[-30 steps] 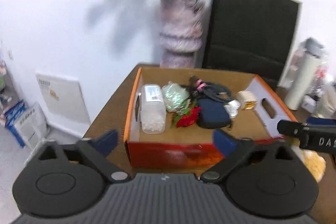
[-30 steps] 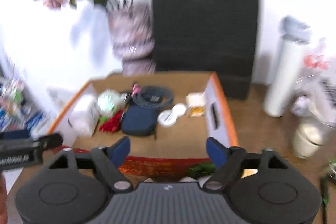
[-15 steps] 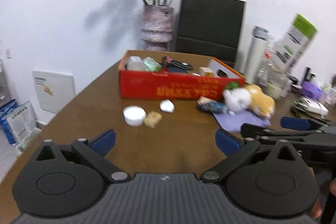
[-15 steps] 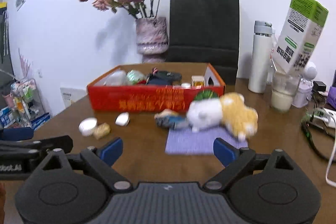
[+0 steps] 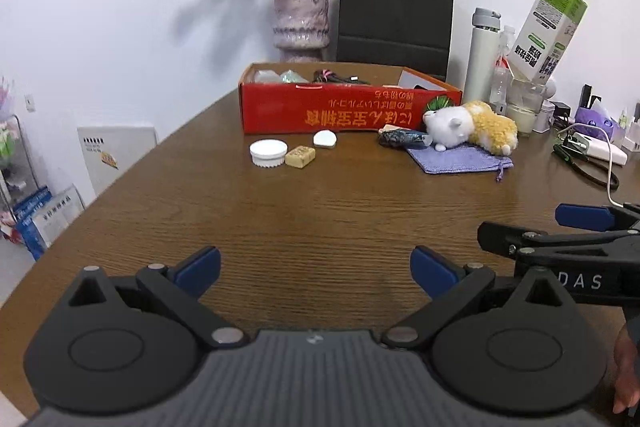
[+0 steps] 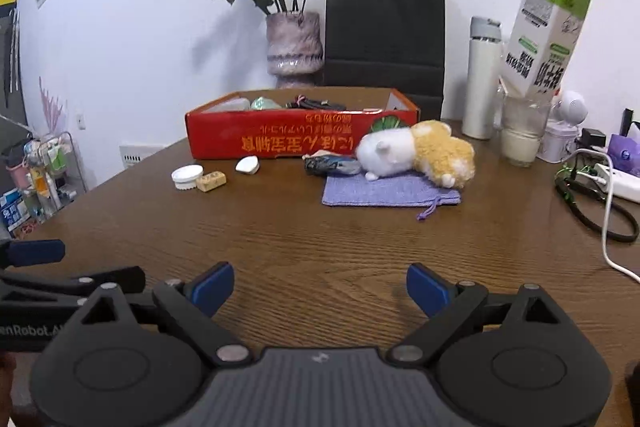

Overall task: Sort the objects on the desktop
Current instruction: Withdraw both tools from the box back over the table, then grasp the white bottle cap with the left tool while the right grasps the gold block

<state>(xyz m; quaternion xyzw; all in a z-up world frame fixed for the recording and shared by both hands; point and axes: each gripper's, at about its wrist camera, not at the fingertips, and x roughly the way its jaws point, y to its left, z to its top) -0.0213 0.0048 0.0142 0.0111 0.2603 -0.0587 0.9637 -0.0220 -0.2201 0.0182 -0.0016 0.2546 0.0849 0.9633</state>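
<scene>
Left wrist view
Left gripper (image 5: 315,269): blue-padded fingers spread wide over bare wood near the tabletop's front edge, holding nothing.
Right gripper (image 5: 532,227): seen side-on at the right edge of the tabletop; its spread cannot be judged from here.
Red cardboard box (image 5: 340,109): open-topped, at the far edge of the brown wooden tabletop (image 5: 320,219), already holding a cable and small items.
White ribbed round lid (image 5: 268,153): left of centre, just before the box, touching the tan carved block (image 5: 300,157); probably light and rigid, best pinched across its rim.
White rounded pebble-like piece (image 5: 325,139): just beside the block, nearer the box; looks smooth, may slip.

Right wrist view
Right gripper (image 6: 319,291): fingers wide apart, nothing between them, above bare wood at the front edge.
White-and-yellow plush toy (image 6: 416,151): lying on its side by the box's right front corner, partly on the lilac drawstring pouch (image 6: 384,191); soft and light, it should squash, so grip the body's middle.
Dark crumpled wrapper (image 6: 330,165): touching the plush's head, against the pouch's far edge; likely flimsy.
Pouch handling: limp cloth, best taken at an edge once the plush is off.
</scene>
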